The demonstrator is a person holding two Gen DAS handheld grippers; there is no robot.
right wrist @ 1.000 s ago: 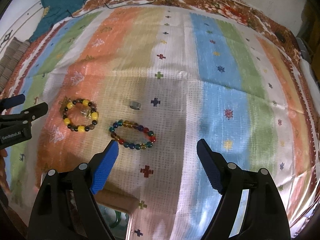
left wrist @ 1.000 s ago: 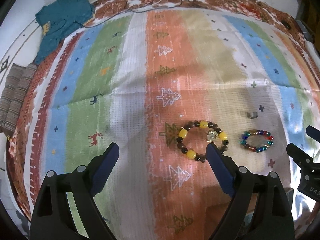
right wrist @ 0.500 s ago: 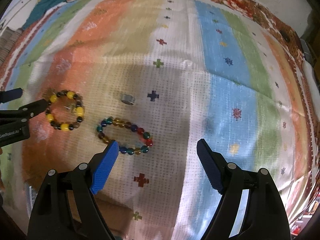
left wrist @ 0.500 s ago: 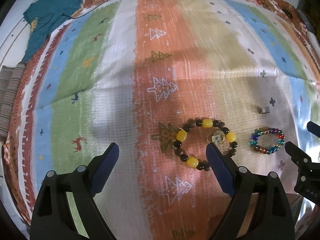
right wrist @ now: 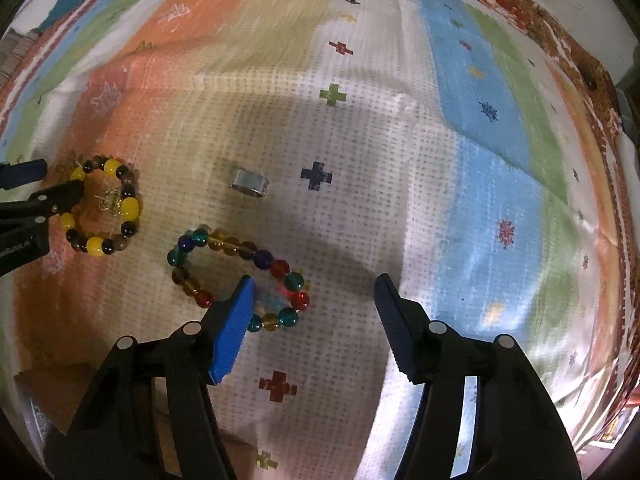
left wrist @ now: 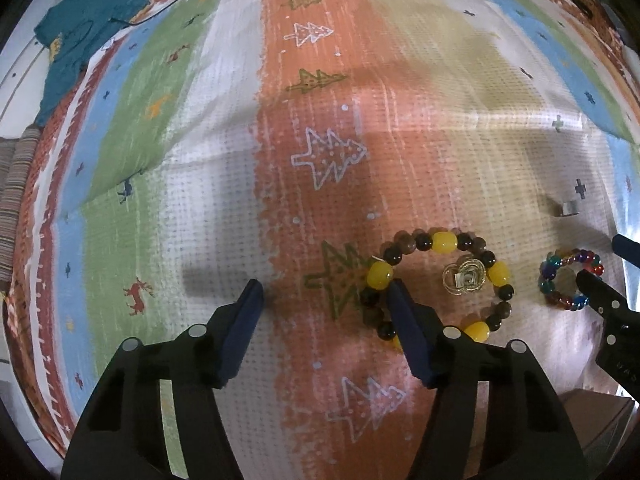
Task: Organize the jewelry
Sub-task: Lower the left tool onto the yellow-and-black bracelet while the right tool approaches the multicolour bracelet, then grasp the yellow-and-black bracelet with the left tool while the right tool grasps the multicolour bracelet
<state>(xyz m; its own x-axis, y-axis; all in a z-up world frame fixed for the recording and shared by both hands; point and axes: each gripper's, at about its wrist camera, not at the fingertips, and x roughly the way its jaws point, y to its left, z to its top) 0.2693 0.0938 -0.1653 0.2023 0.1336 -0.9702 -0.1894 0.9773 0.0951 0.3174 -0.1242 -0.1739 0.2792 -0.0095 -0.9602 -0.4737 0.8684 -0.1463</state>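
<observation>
Closer to the cloth than a second ago, both grippers, with the bracelets larger and nearer the fingers in each view. Teal garment far left at the cloth's edge, well apart from the jewelry. Striped cloth spread flat under everything. Left gripper low over the orange stripe, jaws wide apart, nothing between them; its right blue pad overlapping the near-left arc of the yellow-and-brown bracelet in the left wrist view, contact not clear. Small gold charm lying inside that bracelet's ring. Further right, multicolour bead bracelet flat on the pale stripe, near the yellow-and-brown one but apart from it. Silver ring beyond and between the two bracelets, apart from both, resting on its side. Right gripper over the near-right end of the multicolour bracelet, jaws spread wide, gripping nothing; left blue pad covering part of the bracelet's near arc, right pad on bare cloth. Brown box corner at the lower left of the right wrist view.
</observation>
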